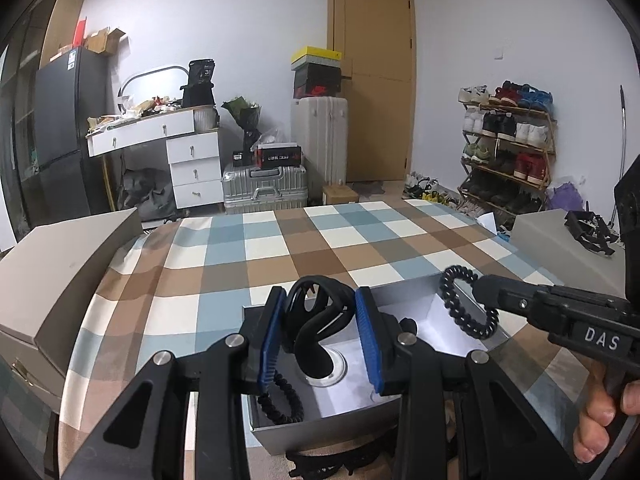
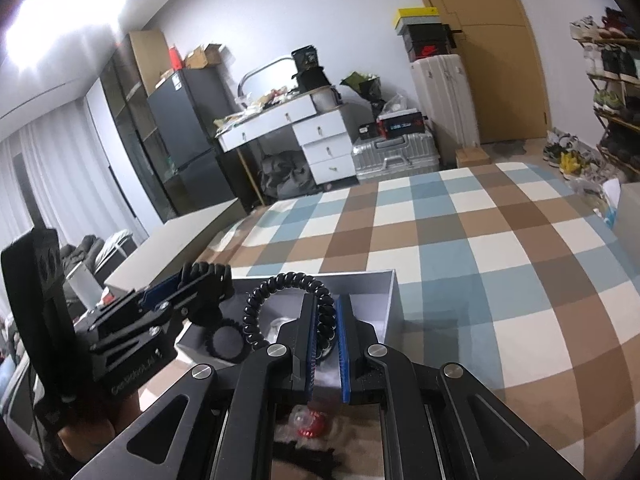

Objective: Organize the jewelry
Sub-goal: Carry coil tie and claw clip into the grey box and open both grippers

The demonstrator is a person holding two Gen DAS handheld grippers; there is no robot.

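Gripping status: both tools are closed on items above one grey box [image 1: 280, 434].
Left gripper [image 1: 320, 334]: blue pads clamp a black looped clip [image 1: 316, 320]; the clip sits directly between the fingers, over the box interior.
Right gripper [image 2: 325, 336]: blue pads pinch one black spiral hair tie [image 2: 276, 292]; the tie's loop stands ahead of the fingertips and to their left, above the box [image 2: 384, 304].
Spiral ties, count: two visible in the left wrist view, namely the held one [image 1: 466, 304] to the right of the left tool, and a second spiral tie [image 1: 282, 400] lying in the near-left corner of the box, just below the left pad.
Box contents, other: one round clear disc [image 1: 334, 368] on the white floor, beneath the clip.
Items below the right tool: one small red and clear object [image 2: 306, 424], partly hidden; type cannot be told.
Hands: fingers of the right hand [image 1: 600, 420] wrap the right tool's handle.
Legible writing: "DAS" [image 1: 600, 342] on the right tool's body; text on the left tool's body in the right wrist view is too blurred to read.
Work surface: chequered cloth [image 1: 360, 240] in blue, brown and cream, extending ahead of both tools.
Room, ahead: one wooden door [image 1: 372, 80], one white drawer desk [image 1: 180, 148], one shoe rack [image 1: 508, 148] with several shelves, two suitcases, one silver suitcase [image 1: 264, 192] and one white suitcase [image 1: 320, 136].
Room, left: one dark refrigerator [image 1: 68, 120].
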